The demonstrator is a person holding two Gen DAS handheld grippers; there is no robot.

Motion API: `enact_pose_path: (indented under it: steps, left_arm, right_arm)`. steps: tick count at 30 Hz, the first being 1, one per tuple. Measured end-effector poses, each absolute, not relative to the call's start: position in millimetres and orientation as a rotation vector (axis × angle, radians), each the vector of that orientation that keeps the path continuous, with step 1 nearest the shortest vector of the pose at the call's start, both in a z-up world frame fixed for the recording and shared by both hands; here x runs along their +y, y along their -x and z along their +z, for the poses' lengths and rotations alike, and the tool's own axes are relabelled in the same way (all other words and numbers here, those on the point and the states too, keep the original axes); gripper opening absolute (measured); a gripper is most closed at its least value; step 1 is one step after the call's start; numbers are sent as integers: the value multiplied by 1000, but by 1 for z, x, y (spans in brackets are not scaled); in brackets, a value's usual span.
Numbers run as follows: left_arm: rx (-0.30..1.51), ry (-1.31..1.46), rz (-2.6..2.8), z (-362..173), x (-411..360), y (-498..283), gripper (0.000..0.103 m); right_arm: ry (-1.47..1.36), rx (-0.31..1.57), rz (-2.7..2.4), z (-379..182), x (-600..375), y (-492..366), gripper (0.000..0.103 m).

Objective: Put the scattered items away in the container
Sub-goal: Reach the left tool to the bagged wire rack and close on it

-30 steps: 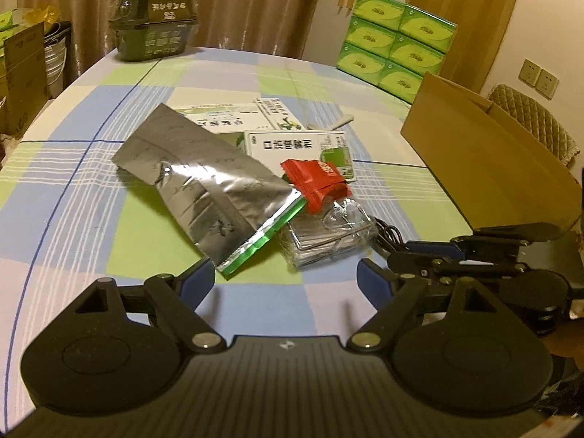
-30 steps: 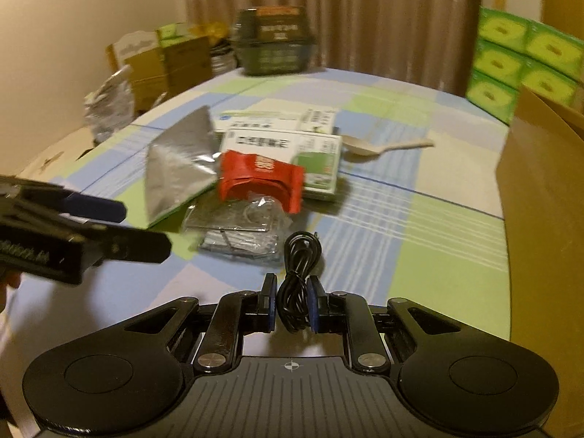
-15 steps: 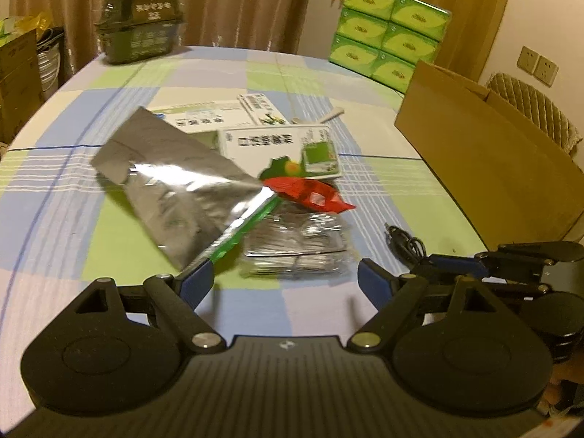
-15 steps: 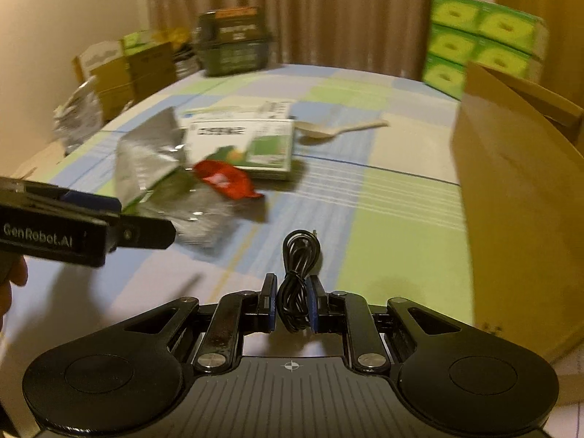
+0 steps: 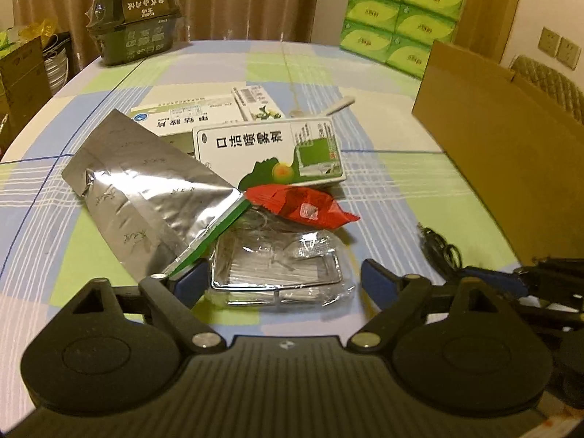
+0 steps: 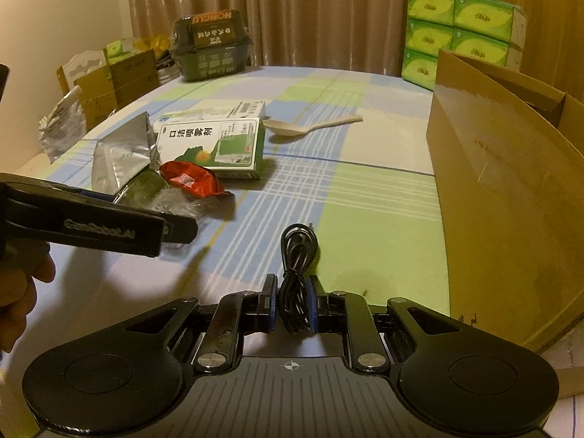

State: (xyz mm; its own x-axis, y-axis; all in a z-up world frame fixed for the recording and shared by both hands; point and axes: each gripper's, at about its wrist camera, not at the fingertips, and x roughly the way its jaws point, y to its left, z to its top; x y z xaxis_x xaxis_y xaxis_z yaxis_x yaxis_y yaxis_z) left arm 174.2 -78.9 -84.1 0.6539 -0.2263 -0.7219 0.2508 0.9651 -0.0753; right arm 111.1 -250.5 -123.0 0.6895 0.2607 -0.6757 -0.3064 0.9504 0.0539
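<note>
The right gripper (image 6: 291, 308) is clamped on a coiled black cable (image 6: 297, 266), held above the checked tablecloth (image 6: 368, 219) just beside the open cardboard box (image 6: 511, 197) that serves as the container. The left gripper (image 5: 279, 284) has its jaws spread wide, one either side of a clear plastic packet (image 5: 279, 273) at the near edge of the pile. Beyond lie a silver foil pouch (image 5: 146, 197), a red sachet (image 5: 303, 208), a green-and-white medicine box (image 5: 270, 153) and flatter boxes (image 5: 189, 116) behind it. Judged from this, the task is barely begun: only the cable is lifted and nothing is visibly in the box, whose interior is hidden. The right wrist view alone shows the whole plastic spoon (image 6: 310, 127) and the person's hand (image 6: 18, 292); the left wrist view alone shows the packet's full outline.
</note>
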Motion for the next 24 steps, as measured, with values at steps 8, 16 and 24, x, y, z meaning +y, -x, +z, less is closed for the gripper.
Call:
enact_pose_path:
  steps: [8,16,24]
  left_arm:
    - [833,-61,-323,-78,-76,-137,68]
    - [839,-82,-334,-77,-69,-100,76]
    - [816,-66,-323,-72,-68,-108,77]
  right_arm:
    - [63,756,316,-120,-251,-96,13]
    - [89,737,290,-121,-248,-79,14]
    - [80,731,283,-124,-248,-87,42]
